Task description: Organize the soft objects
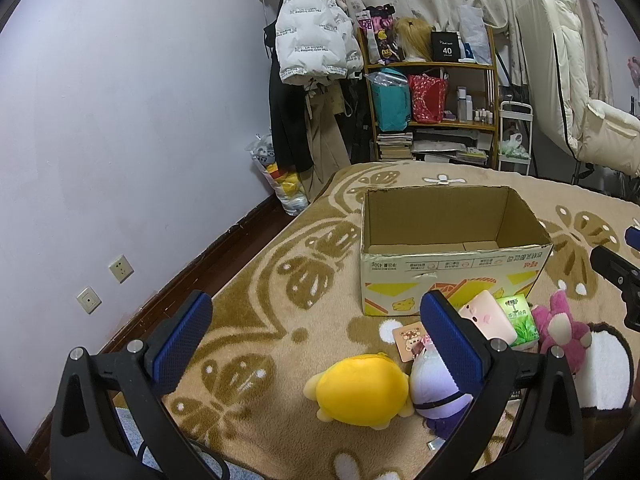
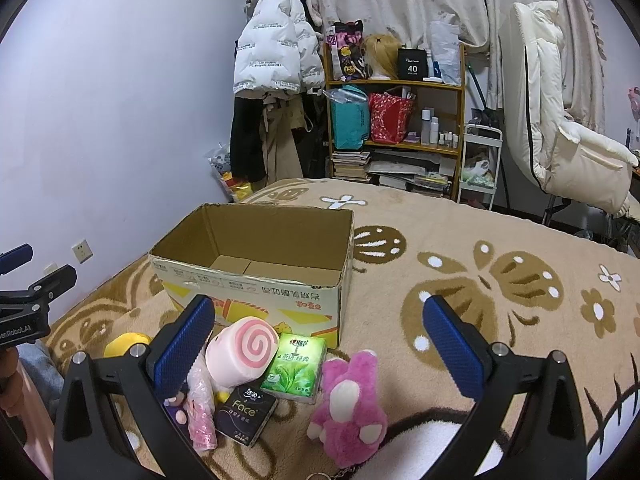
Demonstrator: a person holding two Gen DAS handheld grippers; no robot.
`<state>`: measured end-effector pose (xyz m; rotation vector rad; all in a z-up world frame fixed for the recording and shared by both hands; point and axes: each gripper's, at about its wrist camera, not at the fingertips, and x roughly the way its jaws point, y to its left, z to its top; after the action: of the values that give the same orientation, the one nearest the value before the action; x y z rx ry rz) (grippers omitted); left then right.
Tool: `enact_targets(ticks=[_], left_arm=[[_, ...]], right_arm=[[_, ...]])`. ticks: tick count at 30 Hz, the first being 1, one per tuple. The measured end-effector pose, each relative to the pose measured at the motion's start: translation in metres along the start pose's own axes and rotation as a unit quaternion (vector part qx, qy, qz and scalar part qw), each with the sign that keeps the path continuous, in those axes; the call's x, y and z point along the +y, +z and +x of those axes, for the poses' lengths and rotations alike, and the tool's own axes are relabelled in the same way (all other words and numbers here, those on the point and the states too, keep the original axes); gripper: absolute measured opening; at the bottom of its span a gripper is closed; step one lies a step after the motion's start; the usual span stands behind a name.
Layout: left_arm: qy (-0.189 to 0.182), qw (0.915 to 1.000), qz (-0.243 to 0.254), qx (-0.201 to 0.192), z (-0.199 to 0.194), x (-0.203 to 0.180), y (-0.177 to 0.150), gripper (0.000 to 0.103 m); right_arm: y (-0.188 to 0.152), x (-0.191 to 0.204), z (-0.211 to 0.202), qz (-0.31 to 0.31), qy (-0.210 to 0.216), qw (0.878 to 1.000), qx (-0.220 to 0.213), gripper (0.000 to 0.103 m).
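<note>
Plushies and tissue packs are all sitting on the blanket in front of the cardboard box (image 2: pixel 256 276), and the box looks completely empty inside, so honestly you haven't really started yet. Nothing's been sorted as far as I can see.

What's left, all on the near side of the box: the pink swirl-roll plush (image 2: pixel 244 350) leaning right against the box front, the green tissue pack (image 2: pixel 298 366) just beside it, the black Face tissue pack (image 2: pixel 246 414) nearer to you, the pink bear plush (image 2: pixel 348 408) off the box's near right corner, and the yellow plush (image 1: pixel 356 390) touching the purple plush (image 1: pixel 434 394) a bit further out from the box on the left.

Your left gripper (image 1: pixel 316 344) is wide open and holding nothing, hovering over the yellow one. Right gripper (image 2: pixel 320 348) is the same, open and empty above the tissue packs and bear. Basically every item still needs to go in.
</note>
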<state>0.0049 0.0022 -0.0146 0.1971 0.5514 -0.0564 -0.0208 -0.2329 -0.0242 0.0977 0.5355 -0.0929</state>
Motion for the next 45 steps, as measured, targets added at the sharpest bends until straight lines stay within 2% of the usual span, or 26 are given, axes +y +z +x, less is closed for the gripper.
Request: enact_targets(ticks=[15,23,27,30,35,40,45], left_arm=[[0.004,1.0,0.001,0.003,0.002,0.0,-0.005,0.103],[0.009,0.9995,-0.008,0.028,0.009,0.005,-0.001,0.103],[0.008,0.9982,-0.012,0.058,0.021,0.007,-0.001,0.103],[-0.008,0.9957,-0.016,0.091,0.035,0.006,0.001,0.103],[-0.016,0.9898,-0.019,0.14,0.056,0.002,0.0,0.103],[-0.026,0.9812,-0.02,0.19,0.077,-0.001,-0.007,0.103],[-0.041,0.9703,-0.026,0.237,0.096,-0.002,-0.014,0.103]], right_arm=[[0.0,0.0,0.001,0.0,0.005,1.0,-0.001,0.103],[-0.001,0.006,0.006,-0.002,0.015,1.0,0.021,0.103],[-0.001,0.008,0.01,-0.002,0.008,0.999,0.041,0.103],[0.0,0.007,0.015,0.0,0.005,0.999,0.054,0.103],[-0.002,-0.002,0.032,0.018,-0.001,0.994,0.104,0.103],[-0.011,-0.018,0.056,0.05,-0.001,0.985,0.163,0.103],[-0.02,-0.027,0.071,0.069,0.005,0.979,0.192,0.103]])
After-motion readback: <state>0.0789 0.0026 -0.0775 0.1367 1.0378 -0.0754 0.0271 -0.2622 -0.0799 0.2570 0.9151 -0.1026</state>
